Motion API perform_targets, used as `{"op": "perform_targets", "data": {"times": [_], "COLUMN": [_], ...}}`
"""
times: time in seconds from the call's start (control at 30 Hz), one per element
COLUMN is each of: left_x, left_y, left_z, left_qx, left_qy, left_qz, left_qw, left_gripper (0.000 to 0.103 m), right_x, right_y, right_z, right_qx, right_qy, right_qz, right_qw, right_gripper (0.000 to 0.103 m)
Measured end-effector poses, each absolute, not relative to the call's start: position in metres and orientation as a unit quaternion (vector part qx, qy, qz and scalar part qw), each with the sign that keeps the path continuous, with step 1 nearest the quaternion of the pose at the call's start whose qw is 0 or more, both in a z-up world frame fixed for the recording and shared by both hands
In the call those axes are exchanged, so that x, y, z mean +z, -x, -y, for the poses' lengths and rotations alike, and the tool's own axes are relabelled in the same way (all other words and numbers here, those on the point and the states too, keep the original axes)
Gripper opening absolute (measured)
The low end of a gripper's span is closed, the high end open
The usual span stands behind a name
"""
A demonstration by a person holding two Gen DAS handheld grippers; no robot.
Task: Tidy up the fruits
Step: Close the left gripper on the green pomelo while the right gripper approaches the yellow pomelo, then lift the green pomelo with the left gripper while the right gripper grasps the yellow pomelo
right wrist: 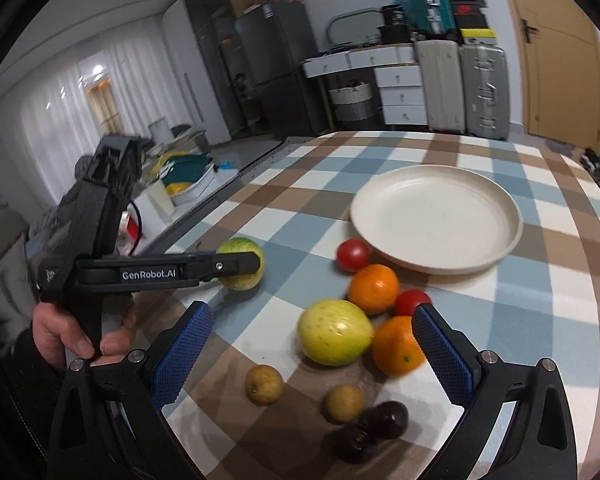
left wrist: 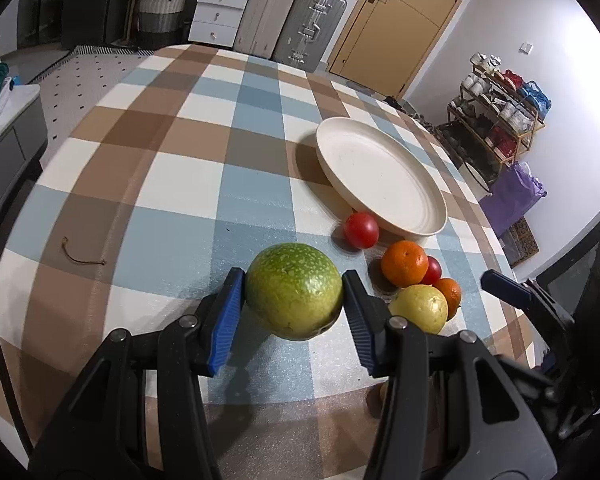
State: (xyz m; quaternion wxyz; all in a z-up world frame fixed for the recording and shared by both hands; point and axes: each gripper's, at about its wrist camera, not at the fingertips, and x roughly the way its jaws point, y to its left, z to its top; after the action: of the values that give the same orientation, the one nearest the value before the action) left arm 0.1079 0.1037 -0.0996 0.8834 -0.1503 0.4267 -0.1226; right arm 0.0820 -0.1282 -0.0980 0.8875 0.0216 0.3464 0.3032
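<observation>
Left gripper (left wrist: 294,292) grasped the green fruit (left wrist: 293,290), right gripper (right wrist: 312,344) was spread wide above the fruit group

On the checked tablecloth (left wrist: 172,168), at the far left lay a small piece of string (left wrist: 82,254); next the left gripper's blue pads (left wrist: 228,316) pressed both sides of the green spotted fruit, which seemed to touch the cloth. To the right stood a red tomato (left wrist: 361,230) just beside the cream plate (left wrist: 380,176), then an orange (left wrist: 404,263), a yellow fruit (left wrist: 420,308) and a second orange (right wrist: 396,346) close together. In the right wrist view two small brown fruits (right wrist: 265,384) and two dark plums (right wrist: 384,420) lay nearer the camera, between the parted fingers, which held nothing
</observation>
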Motion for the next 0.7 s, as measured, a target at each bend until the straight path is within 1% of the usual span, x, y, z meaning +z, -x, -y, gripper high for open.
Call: {"op": "perform_targets", "data": {"times": [0.07,0.17,0.23,0.37,0.43,0.63,0.7], "left_x": [-0.097,-0.095,-0.095,-0.097,-0.097,-0.098,-0.099], "left_y": [-0.106,-0.103,-0.101,-0.100,-0.099,-0.100,-0.099], "left_z": [-0.106,-0.110,-0.113,-0.117,-0.118,-0.120,-0.122], "left_qx": [-0.123,-0.119,-0.118,-0.114,-0.114,-0.115,-0.114], "left_qy": [0.151,0.154,0.156,0.160,0.162,0.162,0.164], "left_qz": [-0.426,-0.423,-0.424,-0.425,-0.425,-0.425,-0.425], "left_qw": [0.883,0.885,0.885,0.883,0.883,0.883,0.883], "left_gripper": [0.047,0.047,0.046,0.047,0.047,0.046,0.047], "right_x": [-0.101,-0.107,-0.114,-0.117,-0.118,-0.126,-0.130], "right_y": [-0.087,-0.095,-0.100,-0.097,-0.095,-0.089,-0.086], "right_z": [0.121,0.116,0.114,0.107,0.102,0.082,0.076], "right_qx": [0.299,0.281,0.270,0.263,0.257,0.218,0.211], "right_qy": [-0.002,0.019,0.029,0.061,0.084,0.180,0.213], "right_qz": [-0.355,-0.370,-0.384,-0.379,-0.377,-0.363,-0.357], "right_qw": [0.886,0.885,0.883,0.885,0.886,0.888,0.885], "right_gripper": [0.101,0.087,0.085,0.085,0.082,0.071,0.064]}}
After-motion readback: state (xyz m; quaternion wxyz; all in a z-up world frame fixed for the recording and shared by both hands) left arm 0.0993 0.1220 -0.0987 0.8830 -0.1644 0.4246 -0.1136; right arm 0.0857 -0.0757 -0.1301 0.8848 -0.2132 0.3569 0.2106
